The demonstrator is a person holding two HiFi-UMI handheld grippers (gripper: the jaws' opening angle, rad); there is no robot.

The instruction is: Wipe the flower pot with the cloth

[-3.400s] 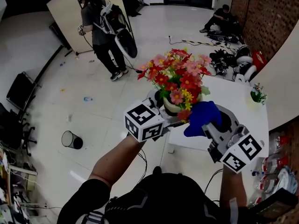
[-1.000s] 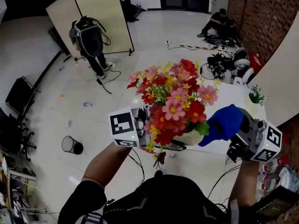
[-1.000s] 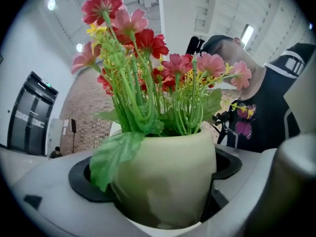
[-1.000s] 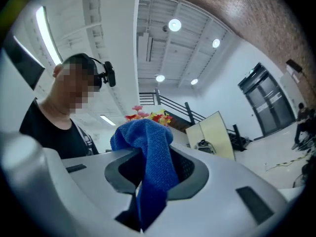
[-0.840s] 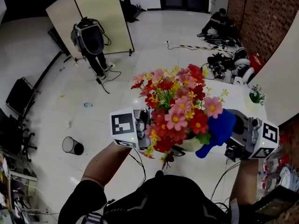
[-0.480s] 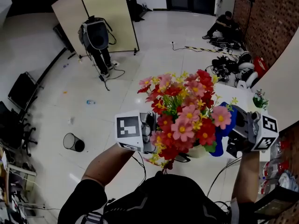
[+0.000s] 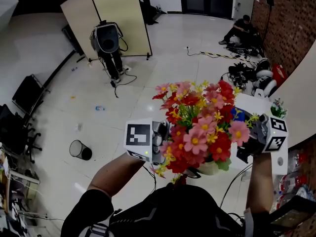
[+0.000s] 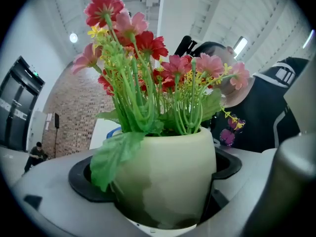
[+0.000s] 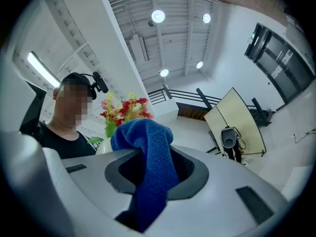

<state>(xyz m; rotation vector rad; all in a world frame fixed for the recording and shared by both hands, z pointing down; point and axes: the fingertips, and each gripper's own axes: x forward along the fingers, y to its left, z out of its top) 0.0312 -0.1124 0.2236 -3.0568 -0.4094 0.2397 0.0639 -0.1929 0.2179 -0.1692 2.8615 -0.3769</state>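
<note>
A cream flower pot (image 8: 168, 177) full of red, pink and yellow artificial flowers (image 7: 202, 127) is lifted off the table, and my left gripper (image 8: 159, 186) is shut on its body. In the head view the blooms hide most of the pot (image 7: 209, 168), and the left gripper (image 7: 160, 143) sits at its left. My right gripper (image 9: 148, 168) is shut on a blue cloth (image 9: 148, 157) that hangs out of the jaws. That gripper (image 7: 251, 138) is at the bouquet's right, where only a sliver of cloth (image 7: 238, 114) shows behind the flowers.
A white table (image 7: 253, 104) with a small potted plant (image 7: 277, 107) lies beyond the bouquet. On the floor are a wastebasket (image 7: 80, 150), a beige partition (image 7: 114, 13), a standing person (image 7: 108, 43), a seated person (image 7: 243, 27), piled gear (image 7: 256, 75) and black chairs (image 7: 23, 95).
The right gripper carried the cloth from the open right side in behind the flowers, so the cloth is now mostly hidden. The pot stayed clamped in the left gripper, shifting slightly.
</note>
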